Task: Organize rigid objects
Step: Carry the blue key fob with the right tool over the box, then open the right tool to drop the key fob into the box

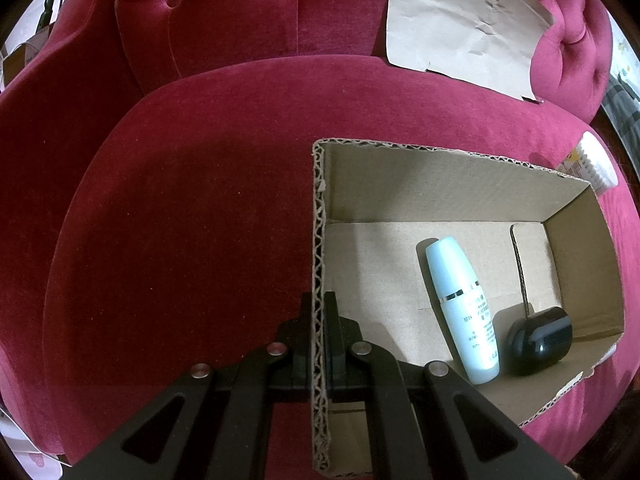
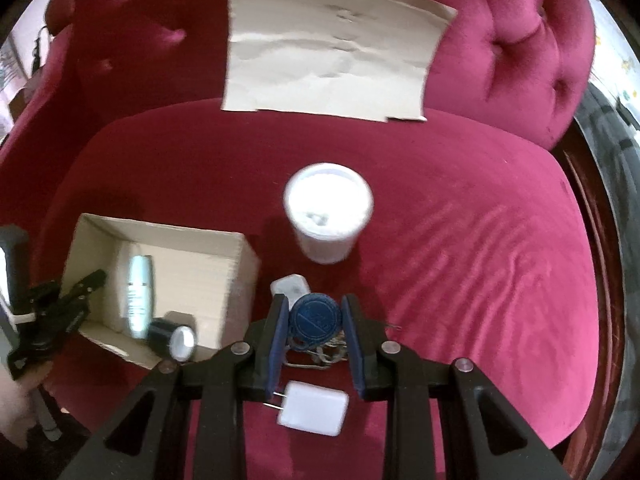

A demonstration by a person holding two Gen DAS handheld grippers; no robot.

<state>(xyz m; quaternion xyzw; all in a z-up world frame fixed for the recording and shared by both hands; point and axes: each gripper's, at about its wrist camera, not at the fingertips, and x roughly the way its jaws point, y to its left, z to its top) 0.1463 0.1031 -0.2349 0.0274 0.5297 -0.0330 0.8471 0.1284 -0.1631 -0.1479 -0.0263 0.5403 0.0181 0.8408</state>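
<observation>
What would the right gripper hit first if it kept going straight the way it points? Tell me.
Most likely the red seat cushion. The right gripper already holds the blue round disc between its fingers. The white plug adapter lies just ahead, and the white tub stands further on; depth is unclear.

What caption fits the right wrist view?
Right gripper clamps a round blue object above a white charger, white tub ahead, cardboard box left.
</observation>
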